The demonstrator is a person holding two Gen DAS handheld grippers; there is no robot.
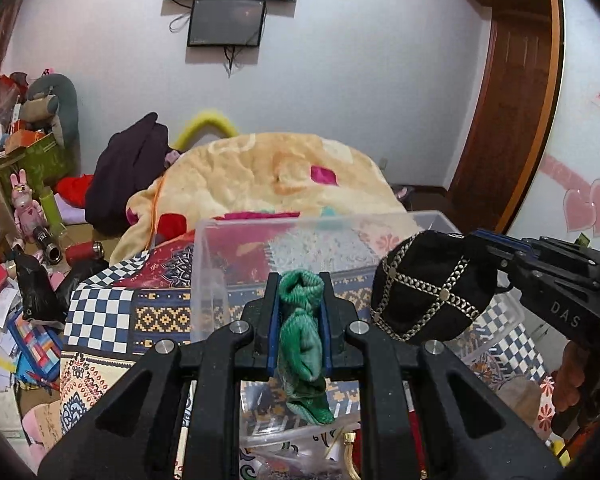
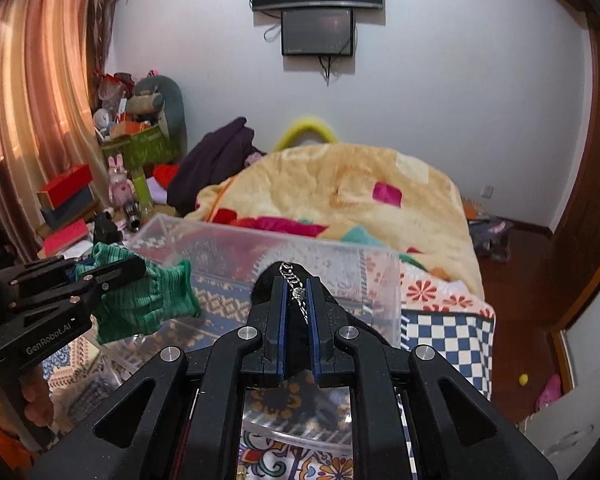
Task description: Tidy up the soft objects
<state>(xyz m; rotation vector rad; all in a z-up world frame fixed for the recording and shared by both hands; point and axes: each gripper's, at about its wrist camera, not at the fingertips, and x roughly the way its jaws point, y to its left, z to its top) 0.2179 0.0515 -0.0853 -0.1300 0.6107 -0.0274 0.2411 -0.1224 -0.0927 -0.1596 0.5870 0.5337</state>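
The left gripper [image 1: 300,320] pinched a green knitted fabric piece [image 1: 302,344] and the right gripper [image 2: 296,316] clamped a black cap trimmed with metal chain [image 1: 428,286], both held over the clear plastic storage box [image 1: 212,264]. The chain [image 2: 296,292] lay between the pads, so the cap could probably slip or snag there on release; the dangling green knit might catch the box wall.

"DAS" is printed on the right tool [image 1: 476,240]; "GenRobot.AI" is printed on the left tool [image 2: 136,266].
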